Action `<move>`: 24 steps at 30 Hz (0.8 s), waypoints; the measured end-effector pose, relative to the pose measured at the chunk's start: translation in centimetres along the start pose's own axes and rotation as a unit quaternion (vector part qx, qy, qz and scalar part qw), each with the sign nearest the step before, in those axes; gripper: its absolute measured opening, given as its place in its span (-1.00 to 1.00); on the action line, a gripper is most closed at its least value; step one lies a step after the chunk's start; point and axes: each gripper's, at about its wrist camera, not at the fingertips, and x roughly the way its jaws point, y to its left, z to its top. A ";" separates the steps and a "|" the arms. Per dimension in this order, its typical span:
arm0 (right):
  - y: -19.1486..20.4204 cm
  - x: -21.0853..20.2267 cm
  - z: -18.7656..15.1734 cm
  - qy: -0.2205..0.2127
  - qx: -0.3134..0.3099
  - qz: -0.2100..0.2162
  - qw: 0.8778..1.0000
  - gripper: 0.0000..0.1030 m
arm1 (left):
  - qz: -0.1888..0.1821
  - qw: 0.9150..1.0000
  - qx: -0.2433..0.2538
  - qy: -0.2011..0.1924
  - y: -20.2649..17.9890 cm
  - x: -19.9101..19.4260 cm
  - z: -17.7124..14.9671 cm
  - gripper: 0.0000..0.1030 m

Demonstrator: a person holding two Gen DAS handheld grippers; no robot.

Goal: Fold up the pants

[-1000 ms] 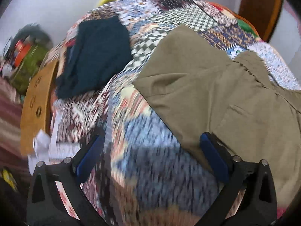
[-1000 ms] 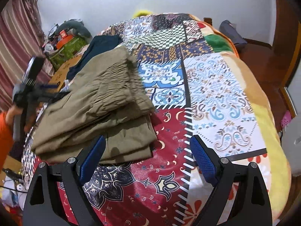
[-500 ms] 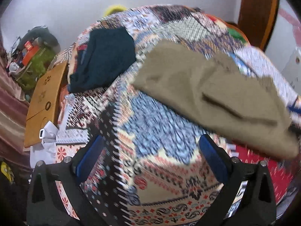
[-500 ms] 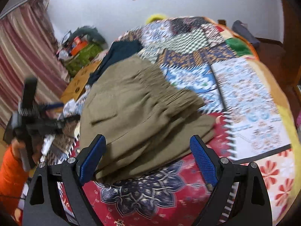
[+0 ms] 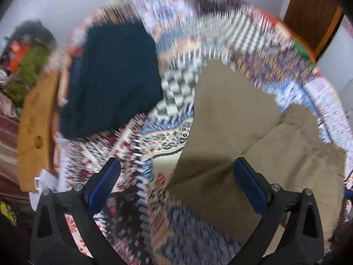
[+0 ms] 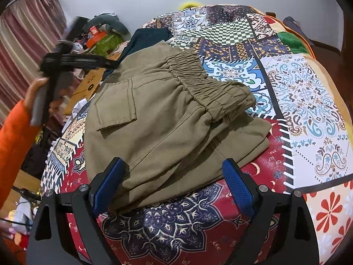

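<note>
Patchwork bedspread (image 6: 304, 84) under (seemingly folded) pants (image 6: 167, 123)

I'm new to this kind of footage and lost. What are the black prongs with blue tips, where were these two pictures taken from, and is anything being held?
Those prongs are hand-held grippers, one per hand, each carrying a forward-looking camera. The left gripper and right gripper both stand open, holding nothing. Folded olive pants lie on a patchwork quilt, a dark garment beyond them. The right view also shows the person's left hand, orange-sleeved, gripping its tool.
</note>
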 end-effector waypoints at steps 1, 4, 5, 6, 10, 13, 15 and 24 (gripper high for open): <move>-0.1 0.1 0.4 0.001 -0.007 -0.007 1.000 0.74 | 0.012 1.000 0.009 0.017 -0.2 1.2 0.0 1.00; -1.0 0.6 1.4 0.003 -0.018 -0.029 0.999 0.74 | -0.012 1.000 0.024 0.006 0.3 2.1 -0.6 1.00; -1.4 0.8 1.6 0.005 -0.017 -0.029 0.999 0.74 | -0.010 1.000 0.022 0.004 0.6 1.9 -0.9 1.00; -1.9 1.0 1.9 0.008 -0.013 -0.028 0.999 0.74 | -0.006 1.000 0.018 -0.001 0.9 1.6 -1.6 1.00; -3.8 2.0 3.1 0.016 -0.008 -0.026 1.000 0.77 | 0.025 0.999 0.019 -0.024 1.2 0.2 -4.3 1.00; -4.5 2.5 3.8 0.017 -0.013 -0.042 0.999 0.77 | 0.028 0.999 -0.008 -0.025 2.2 -0.4 -5.6 1.00; -5.0 2.8 4.3 0.019 -0.014 -0.056 0.998 0.77 | 0.019 0.999 -0.027 -0.020 2.8 -0.8 -6.6 1.00; -7.8 4.3 7.6 0.023 -0.028 -0.150 0.988 0.66 | -0.074 0.994 -0.082 0.000 2.7 -2.0 -8.8 1.00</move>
